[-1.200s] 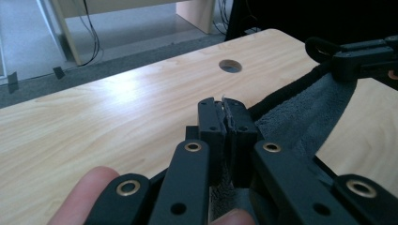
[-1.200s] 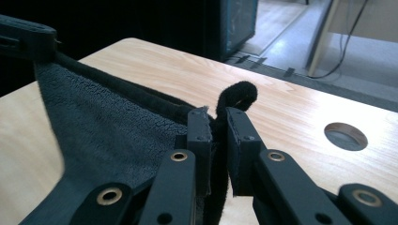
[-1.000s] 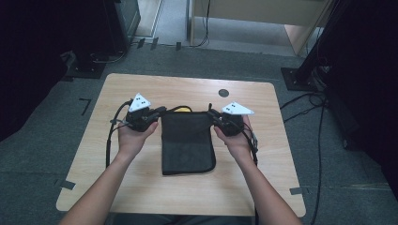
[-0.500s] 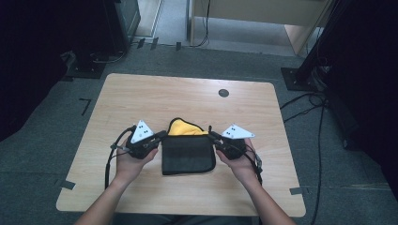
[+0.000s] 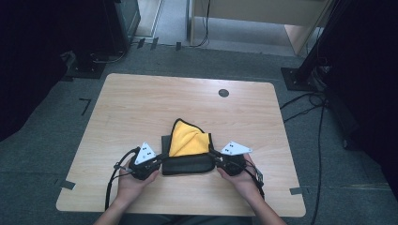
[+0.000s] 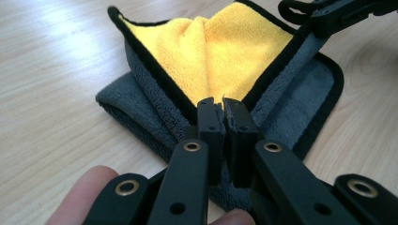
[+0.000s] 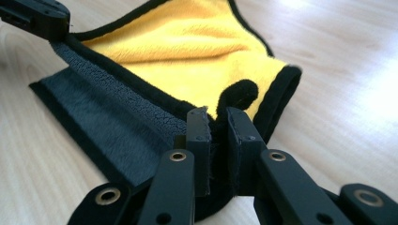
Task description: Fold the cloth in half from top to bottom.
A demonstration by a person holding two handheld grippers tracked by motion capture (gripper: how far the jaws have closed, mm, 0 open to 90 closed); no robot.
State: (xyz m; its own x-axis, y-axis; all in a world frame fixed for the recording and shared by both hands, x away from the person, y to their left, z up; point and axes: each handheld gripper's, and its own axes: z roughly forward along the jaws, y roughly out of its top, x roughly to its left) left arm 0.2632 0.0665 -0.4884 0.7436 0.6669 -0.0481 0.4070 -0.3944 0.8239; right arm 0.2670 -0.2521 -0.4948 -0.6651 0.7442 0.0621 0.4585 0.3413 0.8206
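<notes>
A grey cloth (image 5: 187, 164) with a yellow inner side (image 5: 187, 140) and black trim lies folded on the wooden table (image 5: 141, 103), near its front edge. My left gripper (image 5: 159, 161) is shut on the cloth's near left corner (image 6: 220, 105). My right gripper (image 5: 215, 159) is shut on the near right corner (image 7: 218, 115). The top layer is drawn toward me, so the yellow side (image 6: 225, 51) (image 7: 187, 51) shows behind the held edge. Both grippers sit low, close to the tabletop, with a hand behind each. The other gripper shows far off in each gripper view.
A small dark round hole (image 5: 224, 93) marks the table's far right part. Cables (image 5: 305, 108) run over the grey carpet at the right. Dark stands and furniture legs ring the table's far side.
Both grippers moved toward the front edge and down, pulling the cloth's top layer back over itself. The yellow inner side came into view and grew.
</notes>
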